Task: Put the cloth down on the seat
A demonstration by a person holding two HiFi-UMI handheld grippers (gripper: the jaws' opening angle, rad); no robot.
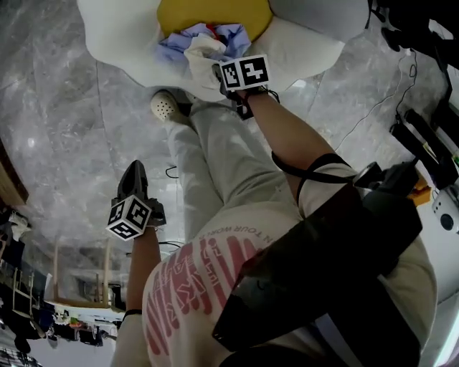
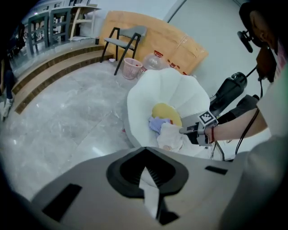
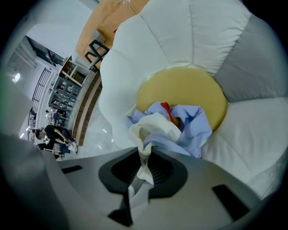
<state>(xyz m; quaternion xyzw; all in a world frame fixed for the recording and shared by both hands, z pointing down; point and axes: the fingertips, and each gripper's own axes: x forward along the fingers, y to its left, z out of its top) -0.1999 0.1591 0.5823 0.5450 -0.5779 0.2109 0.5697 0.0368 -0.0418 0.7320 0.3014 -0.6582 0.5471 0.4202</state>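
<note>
Two tongs show in the head view, and only one counts for the next move. Your right tongs (image 1: 217,72) are pinched on a cream cloth (image 1: 203,51) that bunches just beyond their tips over the white seat (image 1: 122,43). It touches a blue garment (image 1: 237,34) lying farther on, against the yellow cushion (image 1: 215,13). Your left tongs (image 1: 135,172) hang well apart from all this, above the grey floor (image 1: 57,107) beside your leg, so your right hand is plainly the nearer. In the left gripper view, the left tongs (image 2: 145,170) are pressed together with nothing gripped. The cloth (image 2: 170,135) sits far ahead of them and off to the right, at the tips of the right tongs (image 2: 184,130) inside the seat's bowl. In the right gripper view, the jaws are closed on a twisted tail of the cloth (image 3: 145,152). The rest runs straight on from the tips, and its bulk appears to rest on the blue garment (image 3: 193,126) at the cushion's (image 3: 189,85) near edge. I judge the cloth's long axis follows the line your right tongs point along, down into the seat. Letting the jaws part where they are should be enough, with no sideways travel.
</note>
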